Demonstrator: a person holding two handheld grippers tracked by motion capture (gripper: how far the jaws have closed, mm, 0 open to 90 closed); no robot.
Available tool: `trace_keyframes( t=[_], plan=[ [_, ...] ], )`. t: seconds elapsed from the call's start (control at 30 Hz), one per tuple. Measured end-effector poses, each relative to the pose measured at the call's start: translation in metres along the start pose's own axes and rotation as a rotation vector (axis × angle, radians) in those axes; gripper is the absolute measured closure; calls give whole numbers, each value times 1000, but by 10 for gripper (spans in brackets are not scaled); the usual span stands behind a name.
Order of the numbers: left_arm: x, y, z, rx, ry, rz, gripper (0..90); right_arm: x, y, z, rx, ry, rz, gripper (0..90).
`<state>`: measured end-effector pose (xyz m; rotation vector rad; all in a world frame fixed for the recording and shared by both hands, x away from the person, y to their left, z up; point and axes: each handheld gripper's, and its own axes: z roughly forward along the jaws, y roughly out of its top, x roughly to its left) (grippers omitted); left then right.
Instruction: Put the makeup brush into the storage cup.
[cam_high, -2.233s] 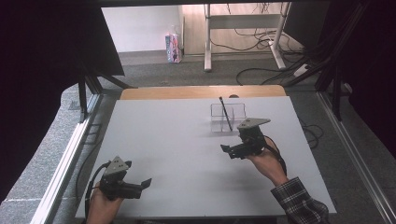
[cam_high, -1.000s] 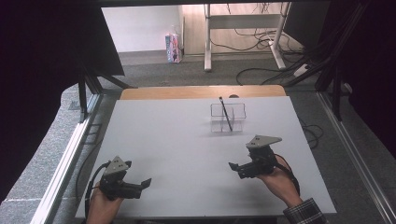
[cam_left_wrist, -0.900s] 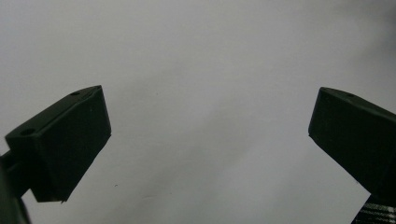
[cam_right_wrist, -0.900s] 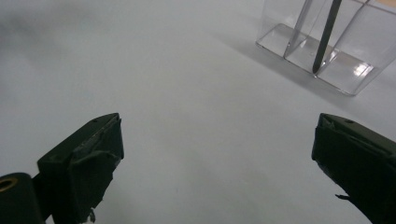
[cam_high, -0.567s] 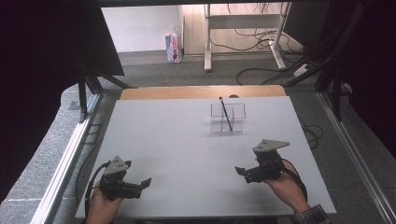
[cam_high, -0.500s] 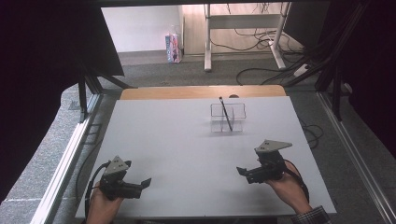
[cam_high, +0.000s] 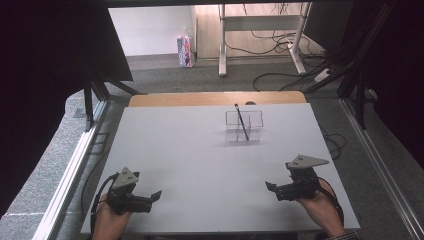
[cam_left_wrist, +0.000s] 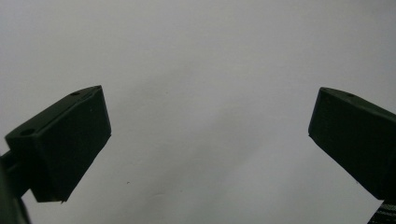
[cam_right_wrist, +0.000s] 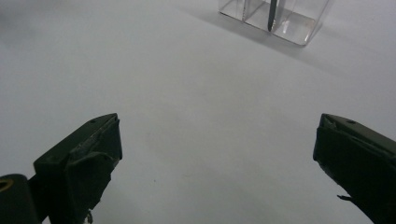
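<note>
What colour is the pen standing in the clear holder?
Black pen, leaning in the clear holder; the high view shows it best.

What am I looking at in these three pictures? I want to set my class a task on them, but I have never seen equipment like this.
A person sits at a white table and holds a hand tool in each hand: a two-jaw gripper with a trailing cable. The high view looks down from above the person's side. In it the left gripper is at the bottom left and the right gripper at the bottom right. The other two pictures come from small cameras riding on the grippers, each looking along its own two black jaws. Both pairs of jaws stand wide apart and hold nothing. Farther back on the table stands a clear plastic organizer with compartments, and a dark pen leans in it. The right gripper view shows its lower part.
</note>
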<state>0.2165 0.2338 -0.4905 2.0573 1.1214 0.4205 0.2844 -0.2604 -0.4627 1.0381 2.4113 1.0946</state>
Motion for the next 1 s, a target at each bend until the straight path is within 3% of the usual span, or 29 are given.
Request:
trace_keyframes(
  t=[0.47,1.0],
  plan=[
    [0,-1,1,6,-2,2,0,-4,-20,-15,4,-40,16,11],
    [-2,0,4,21,-16,11,0,-12,-40,-20,79,-55,41,11]
  ],
)
